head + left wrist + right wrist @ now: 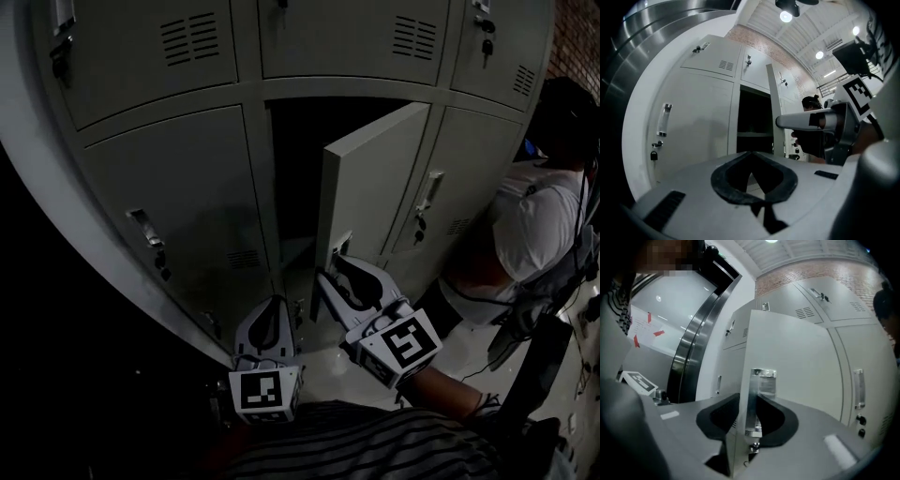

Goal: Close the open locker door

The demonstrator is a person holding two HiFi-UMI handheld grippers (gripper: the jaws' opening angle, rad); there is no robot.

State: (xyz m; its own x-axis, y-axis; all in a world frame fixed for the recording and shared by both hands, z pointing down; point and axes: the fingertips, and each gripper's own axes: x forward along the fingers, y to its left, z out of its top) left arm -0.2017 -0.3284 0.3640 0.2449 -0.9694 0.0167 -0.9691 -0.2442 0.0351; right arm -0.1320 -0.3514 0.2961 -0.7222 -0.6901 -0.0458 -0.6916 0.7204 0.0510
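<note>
The grey locker door (pixel 370 178) in the middle of the bank stands partly open, hinged on its right, with the dark compartment (pixel 300 178) behind it. My right gripper (pixel 336 267) is at the door's lower free edge. In the right gripper view the door's edge (pixel 740 427) and its metal handle plate (pixel 761 380) run between the jaws, and the dark pads of the right gripper (pixel 749 401) press on both sides. My left gripper (pixel 275 302) hangs lower and to the left, away from the door, shut with nothing in it (pixel 751 157).
Closed locker doors flank the open one at left (pixel 187 187) and right (pixel 459 178), each with a handle and padlock. A person in a white shirt (pixel 539 225) crouches at the right by the lockers. A dark curved steel frame (pixel 693 348) stands to the left.
</note>
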